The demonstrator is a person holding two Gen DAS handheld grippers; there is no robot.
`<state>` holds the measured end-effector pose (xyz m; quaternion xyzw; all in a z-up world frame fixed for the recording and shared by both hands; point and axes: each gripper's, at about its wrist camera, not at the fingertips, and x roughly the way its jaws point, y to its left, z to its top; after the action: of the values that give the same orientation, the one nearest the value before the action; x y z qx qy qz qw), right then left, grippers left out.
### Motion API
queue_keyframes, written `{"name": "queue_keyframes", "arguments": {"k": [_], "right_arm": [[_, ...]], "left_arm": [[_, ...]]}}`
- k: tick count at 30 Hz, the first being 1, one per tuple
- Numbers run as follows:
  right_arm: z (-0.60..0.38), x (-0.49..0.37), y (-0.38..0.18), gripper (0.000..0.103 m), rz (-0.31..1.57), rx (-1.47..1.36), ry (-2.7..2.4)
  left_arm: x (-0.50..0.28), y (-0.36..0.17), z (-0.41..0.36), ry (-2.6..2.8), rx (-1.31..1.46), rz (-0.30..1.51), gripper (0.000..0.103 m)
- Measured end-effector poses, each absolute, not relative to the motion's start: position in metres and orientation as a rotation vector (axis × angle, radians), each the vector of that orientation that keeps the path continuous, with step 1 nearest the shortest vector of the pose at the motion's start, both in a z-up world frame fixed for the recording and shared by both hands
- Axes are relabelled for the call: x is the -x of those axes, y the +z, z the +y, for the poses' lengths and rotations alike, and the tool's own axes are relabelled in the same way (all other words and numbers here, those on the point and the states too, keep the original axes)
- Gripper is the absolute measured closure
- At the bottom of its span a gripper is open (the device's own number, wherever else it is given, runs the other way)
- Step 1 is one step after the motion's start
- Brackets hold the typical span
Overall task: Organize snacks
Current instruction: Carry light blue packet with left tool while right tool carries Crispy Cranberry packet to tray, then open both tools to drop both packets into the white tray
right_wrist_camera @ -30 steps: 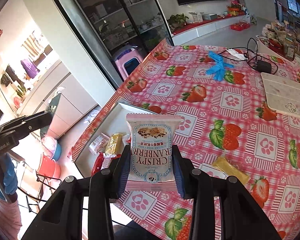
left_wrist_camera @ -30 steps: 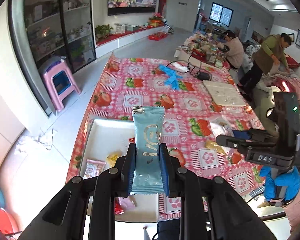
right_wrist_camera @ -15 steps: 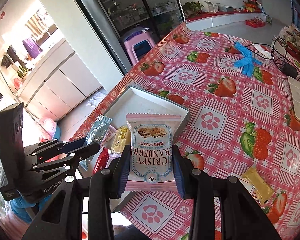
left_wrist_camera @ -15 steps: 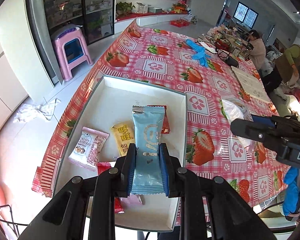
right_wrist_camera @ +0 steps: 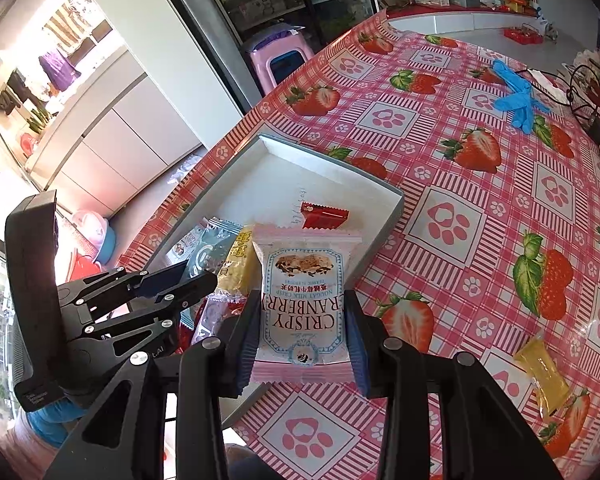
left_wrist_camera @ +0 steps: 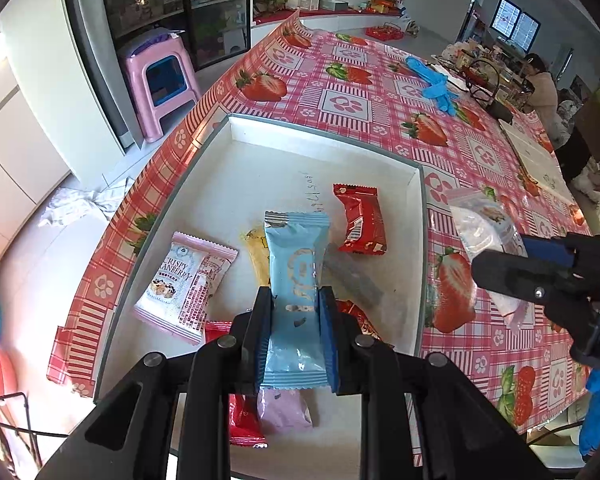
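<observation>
left gripper clamped on blue snack packet, upright between the pads, over white tray. right gripper clamped on pink-edged nougat packet, at the tray's near edge. both likely light, soft, crinkly film; contents probably crushable; best taken across the flat middle, gently. print readable on held packet: "crispy cranberry", "nougat milk crisp". matching packet in tray, left of the left claw; red packet ahead-right. handwriting on tray floor illegible.
</observation>
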<state>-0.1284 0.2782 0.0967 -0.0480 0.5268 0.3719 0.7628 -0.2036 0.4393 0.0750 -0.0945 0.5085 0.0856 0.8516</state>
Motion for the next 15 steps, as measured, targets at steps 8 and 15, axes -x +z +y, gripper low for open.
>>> {"name": "queue_keyframes", "arguments": {"k": [8, 15], "right_arm": [[0.289, 0.126, 0.092, 0.062, 1.143, 0.149, 0.799], [0.295, 0.127, 0.087, 0.062, 1.132, 0.189, 0.791]], "left_arm": [[0.201, 0.065, 0.446, 0.185, 0.199, 1.09, 0.078], [0.203, 0.061, 0.447, 0.192, 0.179, 1.094, 0.078]]}}
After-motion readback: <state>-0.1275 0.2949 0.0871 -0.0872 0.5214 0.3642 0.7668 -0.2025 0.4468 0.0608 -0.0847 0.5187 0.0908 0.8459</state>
